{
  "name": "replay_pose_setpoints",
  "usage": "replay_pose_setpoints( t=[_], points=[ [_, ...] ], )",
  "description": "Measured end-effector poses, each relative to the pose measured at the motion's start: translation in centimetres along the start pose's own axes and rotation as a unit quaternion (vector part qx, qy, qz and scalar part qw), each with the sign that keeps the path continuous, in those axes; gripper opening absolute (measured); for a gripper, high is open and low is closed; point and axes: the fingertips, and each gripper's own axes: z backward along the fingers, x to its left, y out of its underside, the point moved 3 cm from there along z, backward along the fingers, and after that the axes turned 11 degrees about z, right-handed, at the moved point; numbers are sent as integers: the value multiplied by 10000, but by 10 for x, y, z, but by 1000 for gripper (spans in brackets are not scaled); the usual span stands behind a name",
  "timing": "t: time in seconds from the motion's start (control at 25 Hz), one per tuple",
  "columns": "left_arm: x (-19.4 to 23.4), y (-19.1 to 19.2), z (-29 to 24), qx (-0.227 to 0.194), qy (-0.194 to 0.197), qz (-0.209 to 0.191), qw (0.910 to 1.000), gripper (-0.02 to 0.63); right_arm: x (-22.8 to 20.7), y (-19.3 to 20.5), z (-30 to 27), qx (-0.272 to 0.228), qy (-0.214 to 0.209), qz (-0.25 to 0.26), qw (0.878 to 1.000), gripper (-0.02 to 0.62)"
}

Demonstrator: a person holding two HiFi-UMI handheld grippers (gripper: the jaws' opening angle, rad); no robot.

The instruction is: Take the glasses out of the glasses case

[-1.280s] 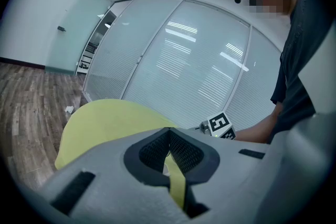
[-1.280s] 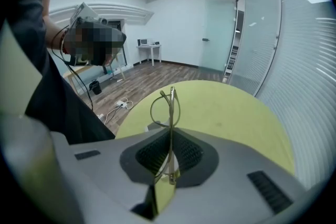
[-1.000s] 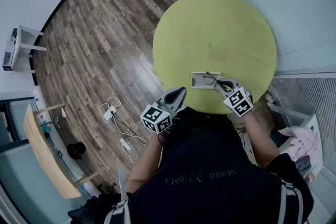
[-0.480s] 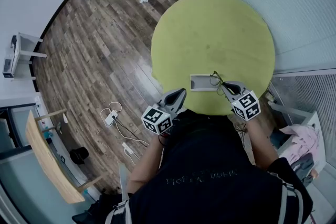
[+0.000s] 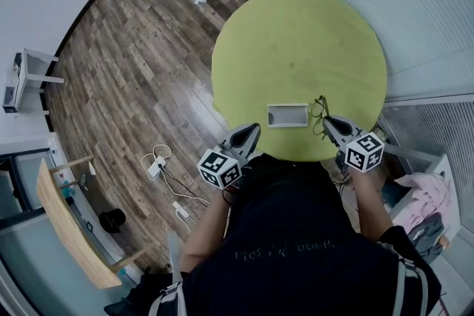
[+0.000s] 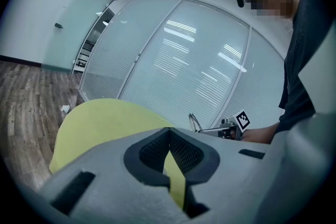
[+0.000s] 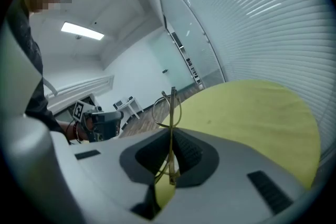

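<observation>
A white glasses case (image 5: 287,115) lies open on the round yellow-green table (image 5: 296,41), near its front edge. To the right of the case and apart from it, my right gripper (image 5: 326,117) is shut on thin wire-framed glasses (image 5: 320,107). In the right gripper view the glasses (image 7: 171,105) stand upright between the jaws of that gripper (image 7: 170,136). My left gripper (image 5: 252,132) hovers at the table's front edge, left of the case. Its jaws (image 6: 169,136) are shut with nothing between them. The left gripper view also shows the glasses (image 6: 194,122) off to the right.
Wooden floor surrounds the table, with white cables (image 5: 159,159) lying on it at the left. Glass walls with blinds stand behind and right of the table. A wooden desk (image 5: 63,222) is at the lower left and a pink cloth (image 5: 422,200) at the right.
My right gripper has carried the glasses rightward, from over the case to beside it. The case now lies by itself. The left gripper has hardly moved.
</observation>
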Motion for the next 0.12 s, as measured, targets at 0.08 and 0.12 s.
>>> replay_pose_setpoints(
  t=[0.08,0.12],
  points=[
    [2,1,2,-5,-10,21,10000,17,0,1,4,-174,-31,-330,9993,37],
    [3,1,2,-7,-16,32,10000,17,-1,2,6,-269,-50,-497,9984,37]
  ],
)
